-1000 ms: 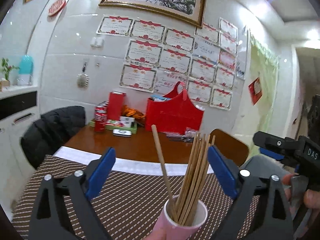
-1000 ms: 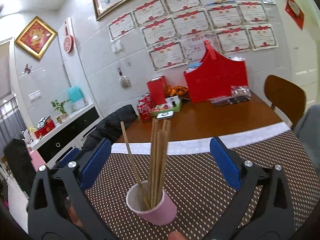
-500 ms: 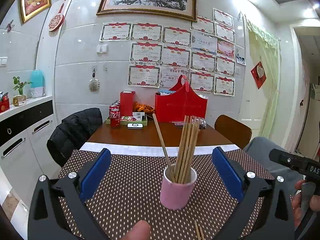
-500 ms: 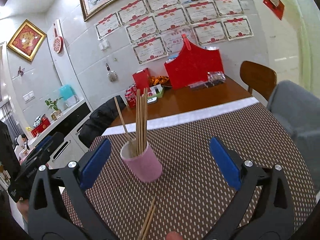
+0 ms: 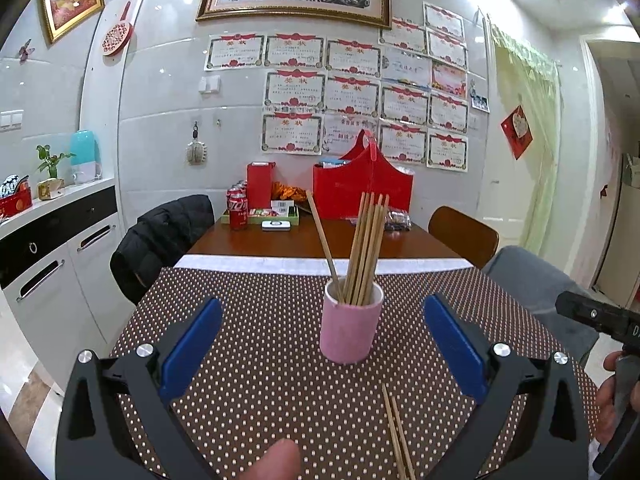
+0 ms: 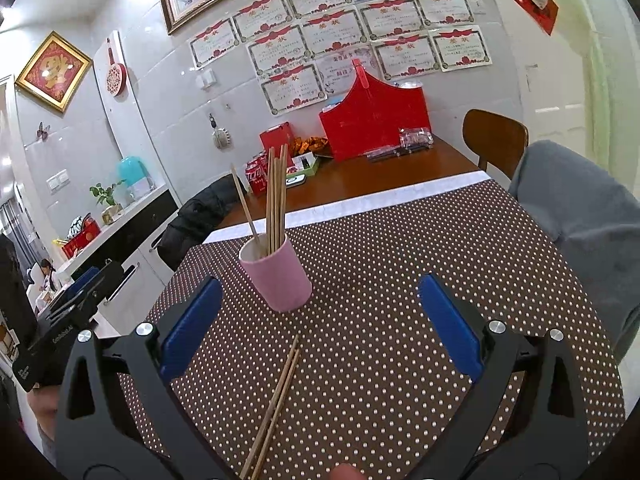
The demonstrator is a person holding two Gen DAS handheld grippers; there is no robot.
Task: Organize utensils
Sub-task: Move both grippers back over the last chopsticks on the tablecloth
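A pink cup [image 5: 349, 326] stands upright on the brown dotted cloth [image 5: 260, 360] and holds several wooden chopsticks [image 5: 366, 248]; one leans left. It also shows in the right wrist view [image 6: 278, 276] with its chopsticks [image 6: 276, 200]. A loose pair of chopsticks [image 5: 396, 436] lies on the cloth in front of the cup, seen too in the right wrist view [image 6: 276, 404]. My left gripper [image 5: 322, 346] is open and empty, short of the cup. My right gripper [image 6: 318, 324] is open and empty above the loose pair.
Beyond the cloth, the wooden table [image 5: 304, 240] carries a red basket [image 5: 362, 190], red cans [image 5: 238, 210] and a green tray [image 5: 276, 216]. A chair with a black jacket [image 5: 164, 236] stands left; a wooden chair [image 5: 464, 234] and grey cloth [image 6: 576, 208] stand right.
Both grippers have pulled back from the cup, which now stands farther off on the cloth. The loose pair of chopsticks has come into view in front of it.
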